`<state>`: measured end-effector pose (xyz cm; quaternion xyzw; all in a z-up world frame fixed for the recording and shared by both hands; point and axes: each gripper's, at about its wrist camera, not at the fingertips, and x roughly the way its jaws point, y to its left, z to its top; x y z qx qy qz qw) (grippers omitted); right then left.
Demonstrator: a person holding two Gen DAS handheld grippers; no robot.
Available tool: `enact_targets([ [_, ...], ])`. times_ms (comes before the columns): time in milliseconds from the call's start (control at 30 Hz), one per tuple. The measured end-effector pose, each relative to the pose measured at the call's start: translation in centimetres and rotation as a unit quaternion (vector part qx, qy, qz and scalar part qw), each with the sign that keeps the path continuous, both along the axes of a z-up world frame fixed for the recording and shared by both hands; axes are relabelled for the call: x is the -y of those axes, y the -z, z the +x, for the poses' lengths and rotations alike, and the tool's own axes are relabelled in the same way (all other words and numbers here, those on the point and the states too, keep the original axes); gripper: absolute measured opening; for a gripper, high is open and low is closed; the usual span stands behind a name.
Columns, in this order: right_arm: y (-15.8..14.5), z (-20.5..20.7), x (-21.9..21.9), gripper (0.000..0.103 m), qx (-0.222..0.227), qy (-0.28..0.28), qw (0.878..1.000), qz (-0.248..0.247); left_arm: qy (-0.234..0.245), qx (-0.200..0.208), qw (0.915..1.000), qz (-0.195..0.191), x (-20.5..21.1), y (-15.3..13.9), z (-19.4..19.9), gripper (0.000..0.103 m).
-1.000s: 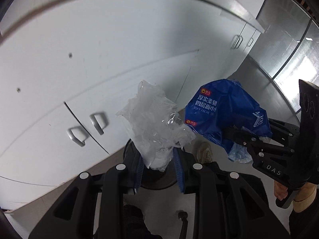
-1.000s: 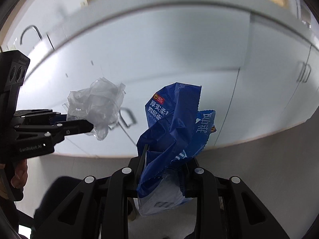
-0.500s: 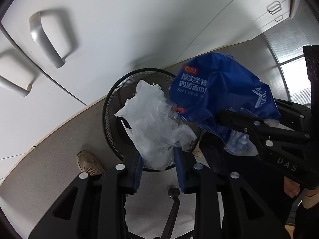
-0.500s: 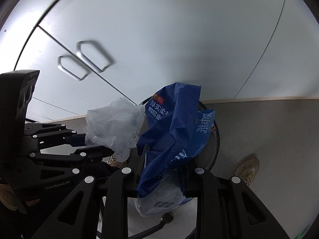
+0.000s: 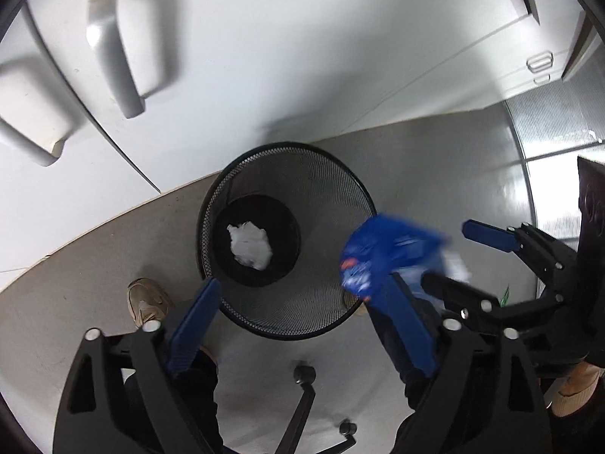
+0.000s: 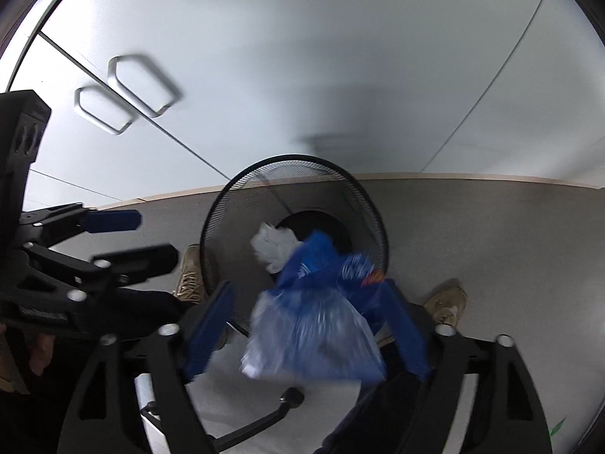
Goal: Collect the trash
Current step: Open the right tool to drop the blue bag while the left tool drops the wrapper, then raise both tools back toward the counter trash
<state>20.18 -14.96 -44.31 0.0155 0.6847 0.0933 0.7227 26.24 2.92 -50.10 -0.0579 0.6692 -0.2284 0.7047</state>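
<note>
A black mesh wastebasket (image 5: 325, 196) (image 6: 245, 212) stands on the floor right below both grippers. A crumpled clear plastic wrapper (image 5: 249, 246) (image 6: 274, 246) lies at its bottom. My left gripper (image 5: 302, 310) (image 6: 128, 240) hovers over the rim, its jaws opening with nothing between them. My right gripper (image 6: 308, 314) (image 5: 472, 261) is also opening. A blue tissue package (image 6: 321, 310) (image 5: 389, 257), blurred, is dropping from between its spread fingers toward the basket, and no pad presses on it.
White cabinet doors with grey handles (image 5: 117, 49) (image 6: 140, 87) rise just behind the basket. A person's tan shoes (image 5: 145, 302) (image 6: 446, 302) flank it on the grey floor. A chair leg with a caster (image 5: 304, 374) (image 6: 291, 397) lies near the bottom edge.
Both grippers came down over the basket and opened. The clear wrapper fell from the left gripper into the basket. The blue package slipped out of the right gripper's hold.
</note>
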Motion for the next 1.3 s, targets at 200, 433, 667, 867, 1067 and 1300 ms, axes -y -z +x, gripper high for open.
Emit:
enact_targets([
  [200, -1.2, -0.4, 0.8, 0.094, 0.007, -0.003, 1.0, -0.008, -0.005, -0.002, 0.9999, -0.014, 0.1, -0.4, -0.3, 0.096],
  [433, -2.4, -0.8, 0.5, 0.095, 0.013, 0.002, 1.0, -0.01, -0.011, 0.005, 0.9996, -0.027, -0.9, -2.1, 0.2, 0.099],
  [667, -4.8, -1.3, 0.6, 0.095, 0.029, 0.012, 0.999, -0.007, -0.017, 0.021, 0.9989, -0.038, -1.6, -5.0, -0.2, 0.099],
  [867, -8.5, -2.0, 0.7, 0.095, 0.056, 0.011, 0.998, -0.007, -0.019, 0.056, 0.9972, -0.045, -2.8, -9.8, -1.1, 0.099],
  [1067, -14.2, -3.6, 0.6, 0.095, 0.098, 0.01, 0.995, -0.009, -0.024, 0.11, 0.9906, -0.078, -4.0, -17.3, -3.3, 0.099],
  [1300, -22.6, -5.9, 1.7, 0.1, 0.173, 0.017, 0.985, -0.007, -0.012, 0.219, 0.9731, -0.069, -5.5, -27.7, -7.3, 0.099],
])
